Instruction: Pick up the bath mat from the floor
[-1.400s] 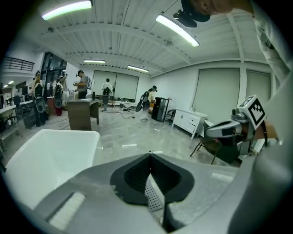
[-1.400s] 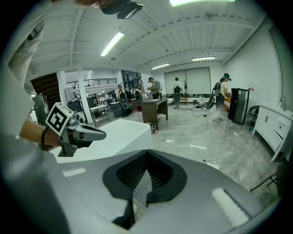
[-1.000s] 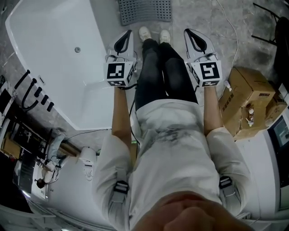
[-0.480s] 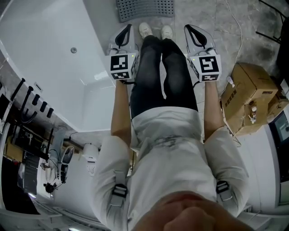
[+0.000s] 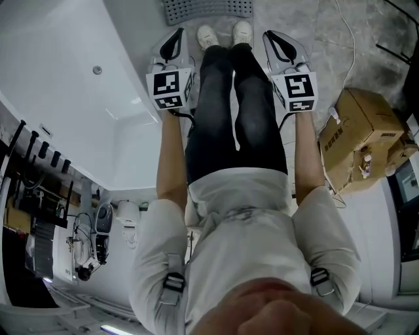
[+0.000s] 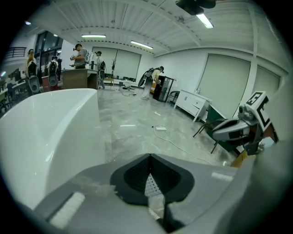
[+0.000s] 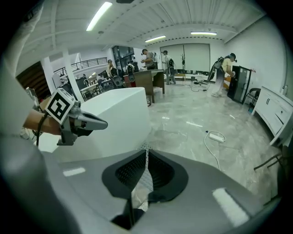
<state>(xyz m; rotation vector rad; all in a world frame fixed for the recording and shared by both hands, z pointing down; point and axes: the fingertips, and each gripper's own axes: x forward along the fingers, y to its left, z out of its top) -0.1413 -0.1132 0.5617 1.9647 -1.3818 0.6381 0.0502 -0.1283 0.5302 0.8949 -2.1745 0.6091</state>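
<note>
The grey dotted bath mat point(image 5: 207, 9) lies on the floor at the top edge of the head view, just beyond the person's white shoes point(image 5: 225, 33). My left gripper point(image 5: 178, 31) hangs left of the legs and my right gripper point(image 5: 268, 34) right of them; both point down toward the mat's near edge. Each is shut with nothing held. In the left gripper view the shut jaws meet at the gripper's tip point(image 6: 149, 157), and a sliver of the dotted mat point(image 6: 151, 183) shows behind them. The right gripper view shows the same at its tip point(image 7: 145, 148), with the mat point(image 7: 145, 182) below.
A white bathtub point(image 5: 78, 85) stands close on the left of the left gripper. Cardboard boxes point(image 5: 363, 131) sit on the right. A white cable with a power strip point(image 7: 215, 135) trails over the marble floor point(image 5: 327, 46). People stand far off in the room.
Both grippers have sunk toward the floor and now sit nearer the mat, alongside the shoes. The jaws look as shut as before.
</note>
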